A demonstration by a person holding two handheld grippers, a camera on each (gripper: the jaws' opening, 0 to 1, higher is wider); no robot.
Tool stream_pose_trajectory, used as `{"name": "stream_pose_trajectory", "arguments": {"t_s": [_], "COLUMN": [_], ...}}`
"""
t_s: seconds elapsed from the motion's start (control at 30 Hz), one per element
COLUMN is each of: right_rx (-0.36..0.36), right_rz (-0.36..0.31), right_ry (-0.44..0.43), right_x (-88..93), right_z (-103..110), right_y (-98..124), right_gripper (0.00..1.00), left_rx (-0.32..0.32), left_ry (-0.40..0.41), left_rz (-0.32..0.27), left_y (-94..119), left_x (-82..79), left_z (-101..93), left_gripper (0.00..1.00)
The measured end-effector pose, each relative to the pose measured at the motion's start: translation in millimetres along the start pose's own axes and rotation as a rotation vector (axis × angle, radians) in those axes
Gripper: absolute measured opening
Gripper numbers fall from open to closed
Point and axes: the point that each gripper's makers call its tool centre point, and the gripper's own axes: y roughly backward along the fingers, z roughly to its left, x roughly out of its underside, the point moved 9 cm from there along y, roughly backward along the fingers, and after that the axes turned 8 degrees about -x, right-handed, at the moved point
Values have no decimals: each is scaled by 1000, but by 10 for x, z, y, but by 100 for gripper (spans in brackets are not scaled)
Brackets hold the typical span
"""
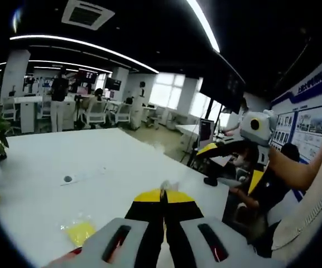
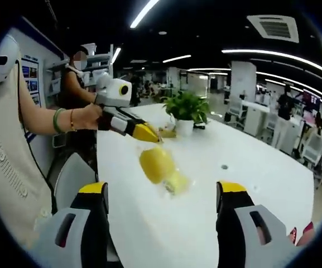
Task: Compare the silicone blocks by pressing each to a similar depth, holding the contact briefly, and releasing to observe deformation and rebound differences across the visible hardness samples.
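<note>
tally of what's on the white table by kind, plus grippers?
Yellow blocks: 2
Potted plant: 1
Grippers: 2, left gripper, right gripper
Total: 5

Bag [image 2: 162, 167] on table [image 2: 250, 184] — plant [image 2: 186, 109] behind.

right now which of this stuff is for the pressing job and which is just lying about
For the job:
- yellow silicone block in clear wrap on the white table
- left claw, shut
- right claw, open

Lying about:
- potted plant
- round hole in the tabletop
- office chairs
</note>
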Motion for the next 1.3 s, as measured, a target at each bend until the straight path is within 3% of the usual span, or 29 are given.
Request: {"name": "stream_pose_trajectory", "arguments": {"t_s": [0.6, 0.8, 1.03, 1.3], "right_rx": [-119, -163, -201, -249], "right_rz": [98, 190, 210, 177], "right_ry": [51, 84, 77, 48], "right_x": [-30, 63, 81, 62], "right_z": [-229, -278, -305, -274], "right_y": [-578, -729, -885, -1049], "right_gripper": [70, 70, 66, 56], "left_rx": [48, 51, 61, 80], "left_ry": [-7, -8, 10, 14], "left_rz": [19, 17, 11, 6], "left_y": [-81, -78, -70, -66], "left_x": [-28, -44, -52, -68], "left_z": [-111, -135, -163, -218], "left_gripper": [0, 0, 0, 0]}}
